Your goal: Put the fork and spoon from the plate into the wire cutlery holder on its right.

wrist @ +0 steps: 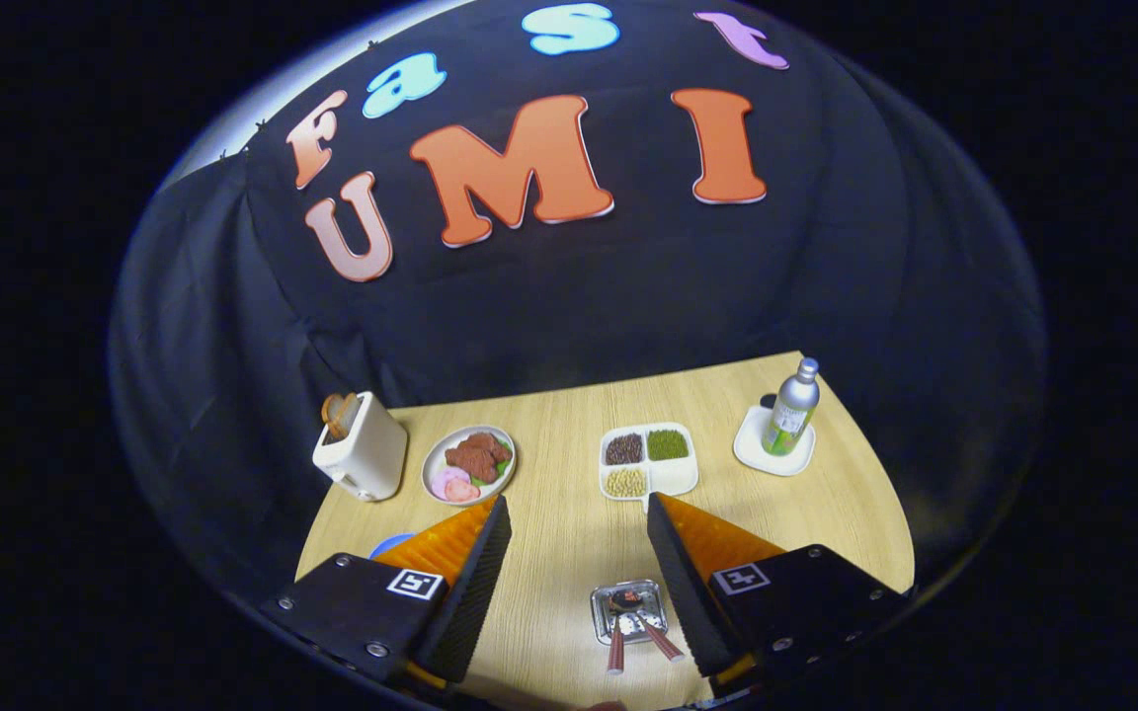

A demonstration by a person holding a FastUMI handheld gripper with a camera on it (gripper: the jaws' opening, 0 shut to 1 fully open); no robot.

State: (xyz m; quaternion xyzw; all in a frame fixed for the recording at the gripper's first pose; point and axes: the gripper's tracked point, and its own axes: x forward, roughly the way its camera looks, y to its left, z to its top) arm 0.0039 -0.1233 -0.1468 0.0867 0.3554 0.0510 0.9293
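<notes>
I have the gripper (pixel 577 513) high above the wooden table (pixel 549 553), its two fingers spread wide apart with nothing between them but bare tabletop and, low down near the right finger, a small shiny square plate (pixel 628 610). On that plate lie the fork and spoon (pixel 636 632), their reddish handles pointing toward me and fanning out over the plate's near rim; at this size I cannot tell which is which. The wire cutlery holder that the task names ought to stand to the plate's right, but the right finger covers that ground and I cannot make it out. Far across the table sit a white toaster (pixel 364 446) with a slice of bread in it at the left, a round plate of food (pixel 470 462) beside it, a divided tray of beans (pixel 648 460) far beyond the fingertips, and a bottle (pixel 792 407) upright on a white coaster (pixel 774 444) at the right. A bit of something blue (pixel 391 543) peeps out by the left finger. I judge this to be the very start: neither utensil is lifted, and the approach is the step in hand. The next move calls for me to drop down and pull back toward the plate, bring one handle between the open fingers, and line them up across it, since the two handles lie close together and a sloppy closing could catch both or skid one off the plate.
</notes>
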